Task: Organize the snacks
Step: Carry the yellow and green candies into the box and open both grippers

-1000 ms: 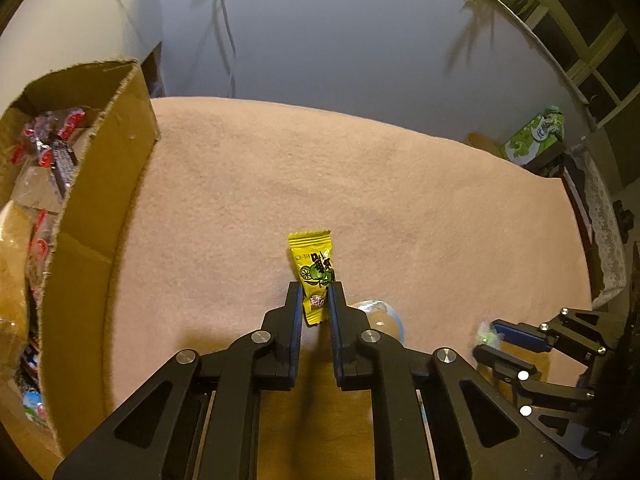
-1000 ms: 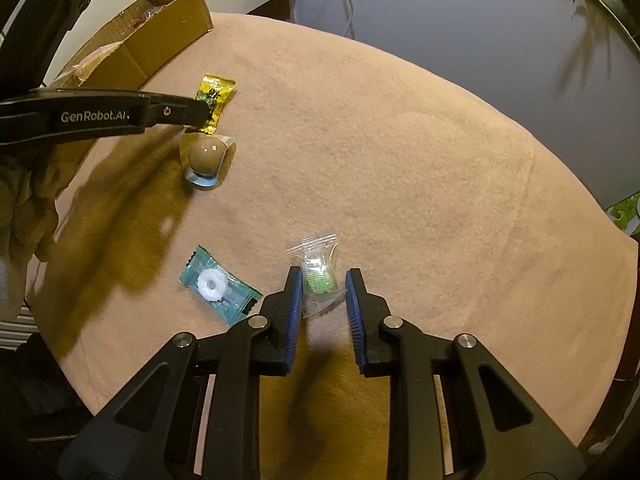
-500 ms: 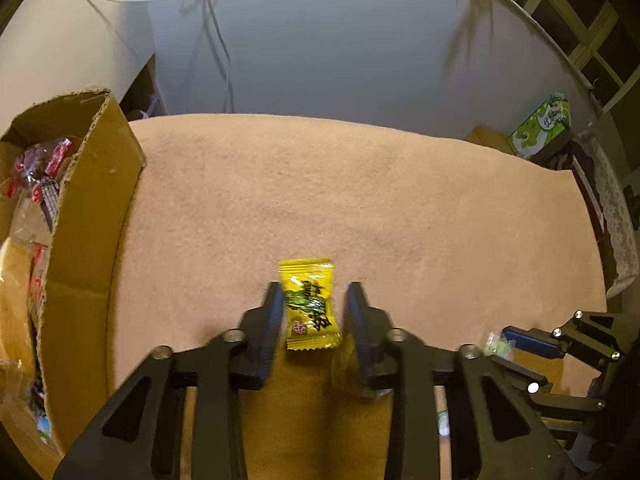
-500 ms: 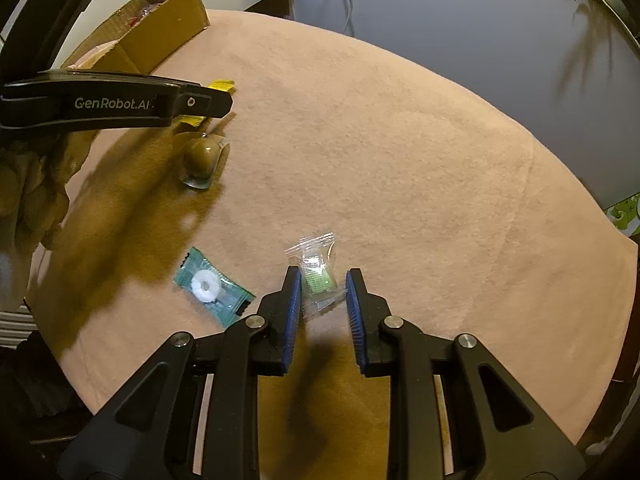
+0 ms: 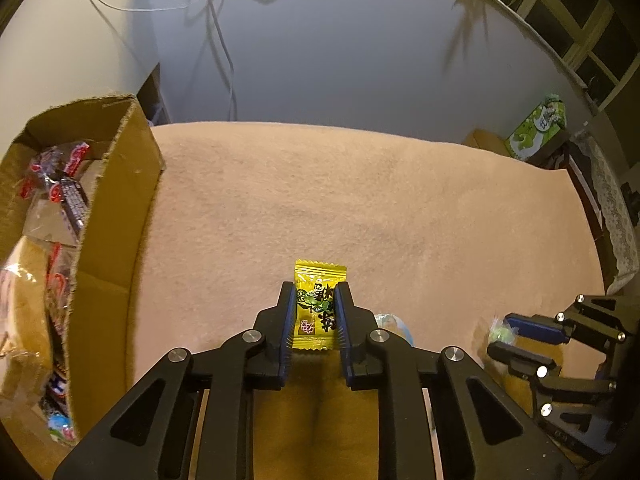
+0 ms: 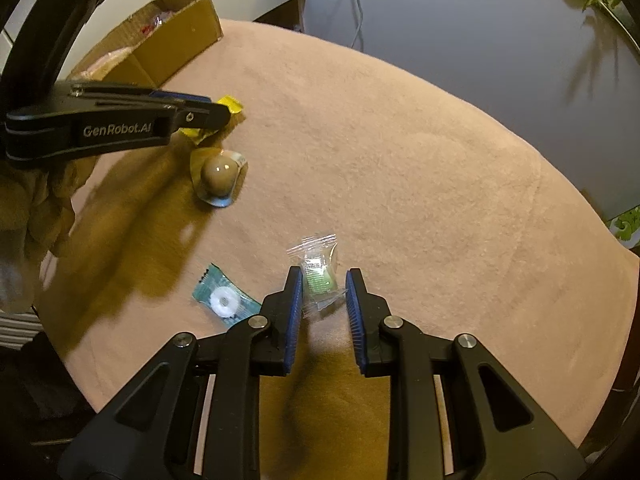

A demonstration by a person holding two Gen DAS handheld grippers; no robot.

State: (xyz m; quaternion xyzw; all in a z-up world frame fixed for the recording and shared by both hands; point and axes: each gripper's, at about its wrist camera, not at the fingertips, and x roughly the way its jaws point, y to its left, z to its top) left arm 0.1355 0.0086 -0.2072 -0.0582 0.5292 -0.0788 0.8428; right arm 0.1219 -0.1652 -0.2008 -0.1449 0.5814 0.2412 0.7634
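The left gripper (image 5: 315, 312) has narrowed onto the yellow candy (image 5: 318, 305), its pads touching both sides, near the table's (image 5: 360, 208) front edge. The right gripper (image 6: 323, 300) is parted around the clear green sweet (image 6: 318, 276). The cardboard box (image 5: 116, 216) sits at the left edge.

We see our left gripper (image 5: 315, 312) in matte black plastic, with angular open-framed linkages, round silver screw heads at the joints and ribbed blue pads (image 5: 289, 328) lining its fingers. Our right gripper (image 6: 323, 312) is built the same. At the left of the right wrist view, white "GenRobot.AI" lettering marks a black finger.
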